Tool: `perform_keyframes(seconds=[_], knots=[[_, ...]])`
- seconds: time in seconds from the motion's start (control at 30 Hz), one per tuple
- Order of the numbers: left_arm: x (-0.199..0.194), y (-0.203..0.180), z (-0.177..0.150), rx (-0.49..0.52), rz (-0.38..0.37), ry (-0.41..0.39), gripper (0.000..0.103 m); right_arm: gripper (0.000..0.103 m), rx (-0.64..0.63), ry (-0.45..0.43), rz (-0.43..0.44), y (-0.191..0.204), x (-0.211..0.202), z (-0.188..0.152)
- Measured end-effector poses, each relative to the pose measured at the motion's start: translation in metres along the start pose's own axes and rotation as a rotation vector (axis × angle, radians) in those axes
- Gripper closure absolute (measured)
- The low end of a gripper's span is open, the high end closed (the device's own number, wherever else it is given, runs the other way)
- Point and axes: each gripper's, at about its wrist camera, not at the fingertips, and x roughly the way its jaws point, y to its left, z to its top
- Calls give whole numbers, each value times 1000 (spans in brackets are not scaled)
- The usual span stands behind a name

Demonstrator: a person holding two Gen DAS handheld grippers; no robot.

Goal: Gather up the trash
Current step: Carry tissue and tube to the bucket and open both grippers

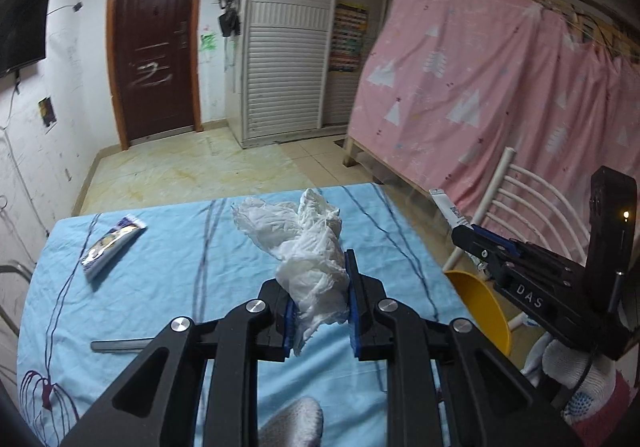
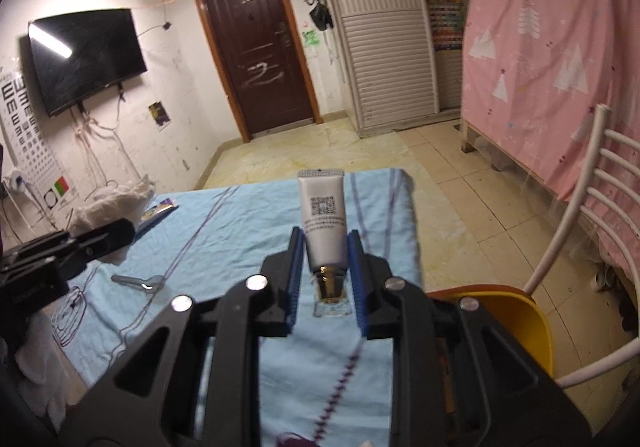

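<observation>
Left gripper [image 1: 320,303] pinches crumpled tissue [image 1: 308,247] above the blue-covered table [image 1: 180,247], right gripper [image 2: 324,267] clamps a white tube [image 2: 324,223], long axis pointing forward, while a flattened tube [image 1: 112,243] lies nearer the left.

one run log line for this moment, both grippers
left gripper: shut on crumpled tissue | right gripper: shut on white tube | blue tube, grey tool: on tablecloth
</observation>
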Motion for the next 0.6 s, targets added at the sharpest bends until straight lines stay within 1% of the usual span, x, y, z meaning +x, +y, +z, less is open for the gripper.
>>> perform_keyframes(seconds=[0.3,0.4,0.47,0.5,0.53,0.57,0.6], knots=[[21,-62,-1,108,-69,34,92,82,106,-34,-91,-73,-30,-15],[27,-85,-2,148,-113,46,92,82,135,-27,-125,-93,-34,-21],[29,-100,-3,171,-146,50,92,81,159,-20,-131,-105,-35,-26],[31,-110,-4,184,-166,48,92,72,172,-20,-145,-111,-35,-29],[33,-117,-4,195,-181,46,92,54,183,-22,-156,-115,-35,-31],[36,-125,-3,208,-194,43,92,47,204,-33,-169,-122,-36,-33],[39,-133,-3,220,-214,46,92,43,215,-39,-172,-125,-36,-34]])
